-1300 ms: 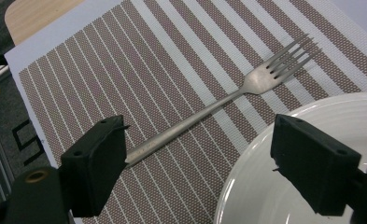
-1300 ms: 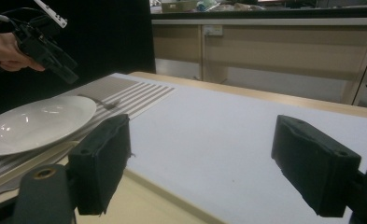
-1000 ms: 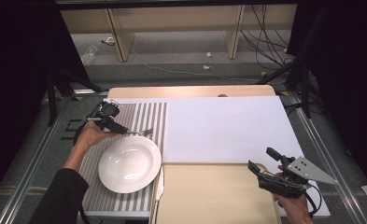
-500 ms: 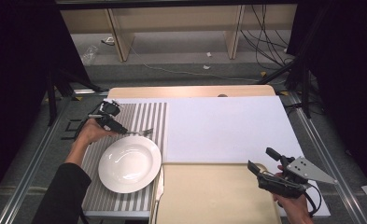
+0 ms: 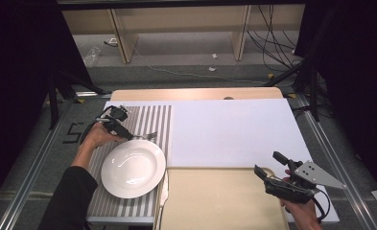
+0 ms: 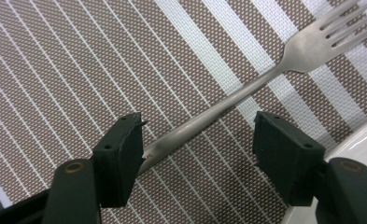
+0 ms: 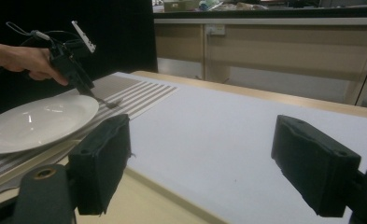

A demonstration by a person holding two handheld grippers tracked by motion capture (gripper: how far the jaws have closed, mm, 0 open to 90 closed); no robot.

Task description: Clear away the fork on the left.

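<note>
The table (image 5: 234,129) carries a white sheet, with a striped placemat (image 5: 150,120) at its left edge and a tan tray (image 5: 219,201) at its near edge. A white plate (image 5: 133,168) sits on the near part of the placemat. The fork (image 6: 246,91) lies flat on the placemat's far part, just beyond the plate, tines toward the white sheet. My left gripper (image 5: 121,129) is lowered over the fork's handle; its jaws have just been closing, the handle runs between them, touching one pad while the other stands clear. My right gripper (image 5: 267,175) hovers at the tray's right corner, jaws wide apart with nothing between.
</note>
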